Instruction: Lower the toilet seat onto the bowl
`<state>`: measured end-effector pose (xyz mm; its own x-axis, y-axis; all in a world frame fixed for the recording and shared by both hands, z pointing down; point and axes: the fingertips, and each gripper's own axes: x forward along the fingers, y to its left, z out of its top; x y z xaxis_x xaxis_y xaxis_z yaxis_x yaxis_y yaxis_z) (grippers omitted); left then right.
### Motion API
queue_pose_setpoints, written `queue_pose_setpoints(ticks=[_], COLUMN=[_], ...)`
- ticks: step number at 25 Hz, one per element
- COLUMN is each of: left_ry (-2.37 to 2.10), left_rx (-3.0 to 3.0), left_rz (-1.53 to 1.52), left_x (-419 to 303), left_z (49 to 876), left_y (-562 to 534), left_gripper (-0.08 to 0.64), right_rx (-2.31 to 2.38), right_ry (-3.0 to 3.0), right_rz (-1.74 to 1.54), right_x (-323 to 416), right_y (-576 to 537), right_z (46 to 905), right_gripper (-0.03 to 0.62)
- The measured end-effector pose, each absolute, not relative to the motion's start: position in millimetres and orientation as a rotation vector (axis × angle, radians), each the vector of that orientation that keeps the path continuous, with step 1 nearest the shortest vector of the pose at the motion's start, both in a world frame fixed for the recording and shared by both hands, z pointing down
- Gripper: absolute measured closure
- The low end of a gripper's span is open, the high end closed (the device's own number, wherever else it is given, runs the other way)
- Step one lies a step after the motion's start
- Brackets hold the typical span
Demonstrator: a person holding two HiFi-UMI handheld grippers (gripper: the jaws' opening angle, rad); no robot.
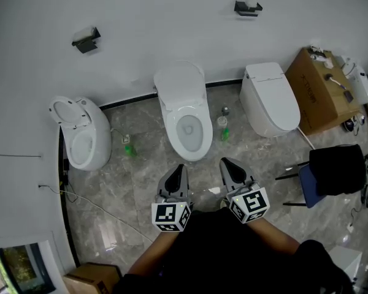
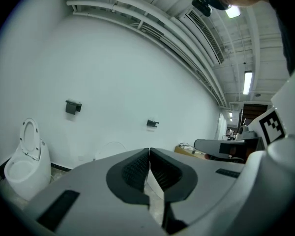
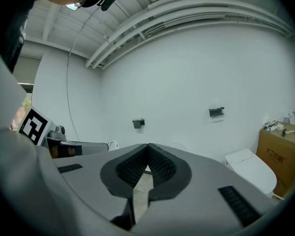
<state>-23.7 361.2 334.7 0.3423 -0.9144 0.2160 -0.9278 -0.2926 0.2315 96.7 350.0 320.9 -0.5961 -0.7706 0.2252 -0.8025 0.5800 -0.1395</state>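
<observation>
The middle toilet [image 1: 185, 124] stands against the wall, straight ahead of both grippers. Its lid [image 1: 180, 81] is raised against the wall, and a white ring lies flat round the bowl opening. My left gripper [image 1: 180, 168] and right gripper [image 1: 226, 163] hover side by side just in front of the bowl, apart from it. Both are shut with nothing between the pads. The left gripper view shows the shut left gripper [image 2: 149, 150] pointing at the wall. The right gripper view shows the same for the right gripper [image 3: 148, 145].
A left toilet [image 1: 80, 136] has its seat raised; a right toilet [image 1: 270, 100] is closed. Green bottles [image 1: 223, 130] stand on the floor between the toilets. A cardboard box [image 1: 319, 90] and a black chair [image 1: 334, 170] are at the right. A cable [image 1: 86, 202] trails across the floor.
</observation>
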Motion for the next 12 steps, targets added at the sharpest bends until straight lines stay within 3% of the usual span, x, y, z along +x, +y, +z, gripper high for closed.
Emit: queue_pose_setpoints(ticks=[12], left_ry=[-1.669], left_rx=[2.306], left_rz=[0.049], left_x=[70.8], left_z=[322.7], left_y=[338.8], left_gripper=[0.543], right_rx=[1.379], right_ry=[-2.713], right_rz=[0.273], right_x=[186.7], right_y=[323.3], right_z=[297.0], right_gripper=[0.561])
